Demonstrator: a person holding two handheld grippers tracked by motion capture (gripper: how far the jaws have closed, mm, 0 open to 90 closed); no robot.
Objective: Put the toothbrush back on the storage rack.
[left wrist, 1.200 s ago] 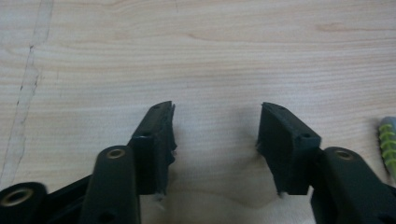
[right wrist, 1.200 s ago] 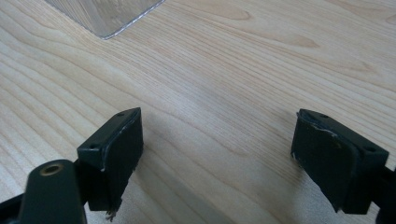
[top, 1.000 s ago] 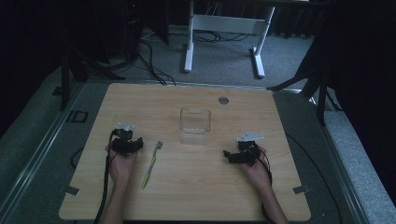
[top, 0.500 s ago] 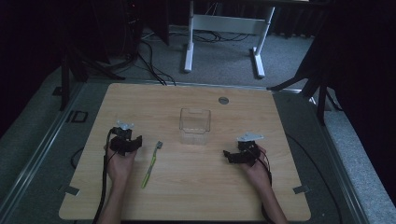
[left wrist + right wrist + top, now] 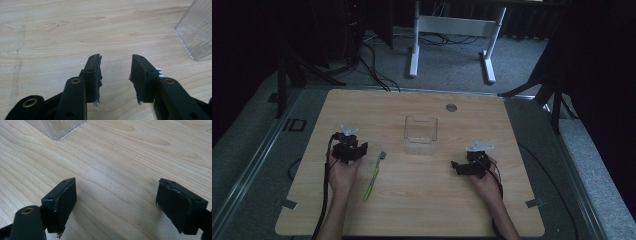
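- My left gripper [image 5: 353, 150] sits left of centre in the high view, jaws partly apart, nothing between them.
- Toothbrush [image 5: 373, 176] lies just right of it, flat on the table [image 5: 512, 135], bristle end toward the box [image 5: 421, 135] (clear, mid-frame).
- Right gripper [image 5: 460, 167], lower right, gapes wide, empty.
- I judge this the reach before the pickup: next, I swing left over the handle, then close.
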